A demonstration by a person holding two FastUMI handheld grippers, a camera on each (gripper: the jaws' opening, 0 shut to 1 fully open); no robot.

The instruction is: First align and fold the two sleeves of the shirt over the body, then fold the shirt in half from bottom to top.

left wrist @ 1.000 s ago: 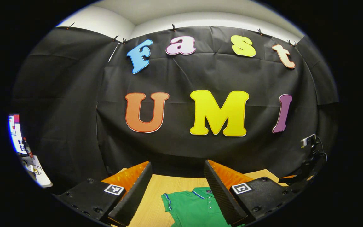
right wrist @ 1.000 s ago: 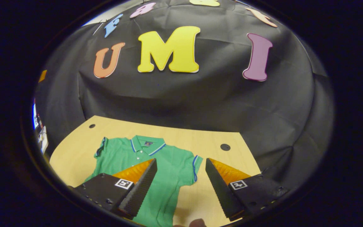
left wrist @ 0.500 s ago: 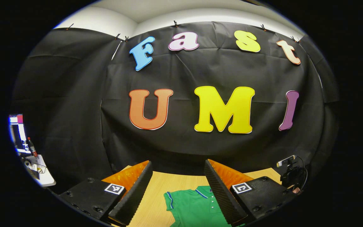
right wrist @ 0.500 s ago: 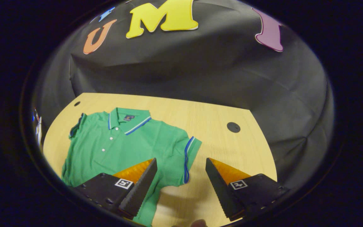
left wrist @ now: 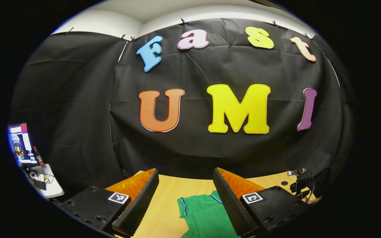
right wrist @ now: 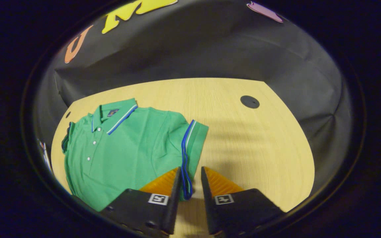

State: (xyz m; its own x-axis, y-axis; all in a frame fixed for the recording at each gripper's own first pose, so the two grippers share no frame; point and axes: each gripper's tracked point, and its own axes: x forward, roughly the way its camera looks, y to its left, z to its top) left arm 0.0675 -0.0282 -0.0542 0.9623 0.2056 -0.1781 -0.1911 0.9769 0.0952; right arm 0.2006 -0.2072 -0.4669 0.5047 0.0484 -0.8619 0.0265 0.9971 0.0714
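Left gripper view: my left gripper is held level above the near edge of the worktop, fingers spread wide, holding nothing. The green shirt lies flat below, its collar toward the far edge.

Right gripper view: my right gripper is low over the shirt, fingers narrowed around the striped cuff of the right sleeve, with a small gap showing; I cannot tell whether they press the cloth. The shirt is spread on the worktop's left half. Neither sleeve looks folded yet; bottom-to-top fold remains.
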